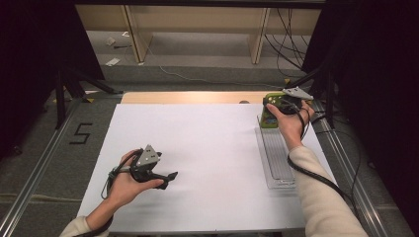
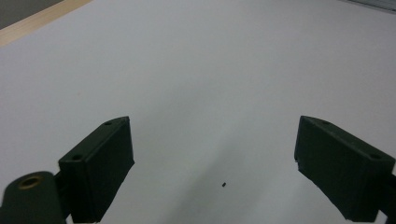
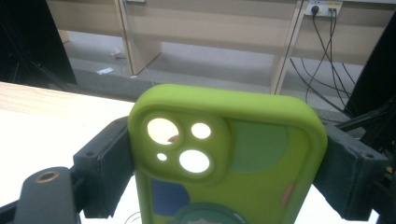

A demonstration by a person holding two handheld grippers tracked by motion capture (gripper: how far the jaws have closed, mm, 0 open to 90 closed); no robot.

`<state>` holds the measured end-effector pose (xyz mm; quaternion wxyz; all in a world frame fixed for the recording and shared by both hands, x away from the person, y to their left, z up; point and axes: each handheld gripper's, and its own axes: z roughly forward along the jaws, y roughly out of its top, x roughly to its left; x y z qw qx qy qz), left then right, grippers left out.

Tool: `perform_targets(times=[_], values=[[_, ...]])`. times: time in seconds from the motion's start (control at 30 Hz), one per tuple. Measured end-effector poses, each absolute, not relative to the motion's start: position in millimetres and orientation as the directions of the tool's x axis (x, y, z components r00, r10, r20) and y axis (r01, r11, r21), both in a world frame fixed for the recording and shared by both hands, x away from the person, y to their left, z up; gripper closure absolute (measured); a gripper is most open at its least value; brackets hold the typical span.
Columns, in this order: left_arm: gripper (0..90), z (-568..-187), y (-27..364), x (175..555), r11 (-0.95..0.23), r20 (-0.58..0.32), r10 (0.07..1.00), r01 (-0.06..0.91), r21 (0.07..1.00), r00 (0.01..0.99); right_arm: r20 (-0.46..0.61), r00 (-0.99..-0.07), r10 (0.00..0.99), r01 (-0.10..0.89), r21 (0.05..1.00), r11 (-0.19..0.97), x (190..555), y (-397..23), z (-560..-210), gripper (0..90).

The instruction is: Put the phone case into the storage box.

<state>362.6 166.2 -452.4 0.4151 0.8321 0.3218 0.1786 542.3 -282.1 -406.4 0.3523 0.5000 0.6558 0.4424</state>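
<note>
A lime-green phone case [image 3: 261,154] with camera cut-outs and coloured patches stands upright between the jaws of my right gripper [image 3: 229,156], which is shut on its two long sides. From above, the case [image 1: 269,121] and my right gripper [image 1: 272,108] are at the far right of the table, over the far end of a clear tray [image 1: 277,163]. My left gripper [image 1: 167,178] hovers low over the white table top [image 1: 207,148] at the near left. Its jaws stand wide open around bare white surface [image 2: 212,140].
The clear, ribbed tray lies lengthwise along the right side of the white sheet. A wooden strip [image 1: 192,97] runs along the table's far edge. Metal rails [image 1: 37,173] flank the table, with black stands and cables on the floor beyond.
</note>
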Motion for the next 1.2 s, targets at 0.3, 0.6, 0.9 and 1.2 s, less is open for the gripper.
perform_targets(times=[0.3,0.6,0.9,1.2], values=[[11.3,-452.2,166.4,362.6,-0.448,0.03,0.685,0.389,0.805,0.728,-0.023,-0.252,0.967,0.348,0.931,0.113,544.0,-281.4,-407.2,16.5],[11.3,-452.4,166.4,362.7,-0.447,0.029,0.685,0.389,0.805,0.728,-0.021,-0.25,0.968,0.351,0.93,0.111,545.4,-281.3,-408.8,16.5],[11.3,-452.2,166.4,362.6,-0.449,0.029,0.684,0.388,0.805,0.729,-0.019,-0.252,0.968,0.361,0.926,0.112,545.2,-280.6,-411.5,16.5],[11.3,-452.4,166.5,362.6,-0.449,0.03,0.684,0.389,0.804,0.729,-0.015,-0.253,0.967,0.369,0.923,0.111,545.5,-280.3,-414.5,16.4]])
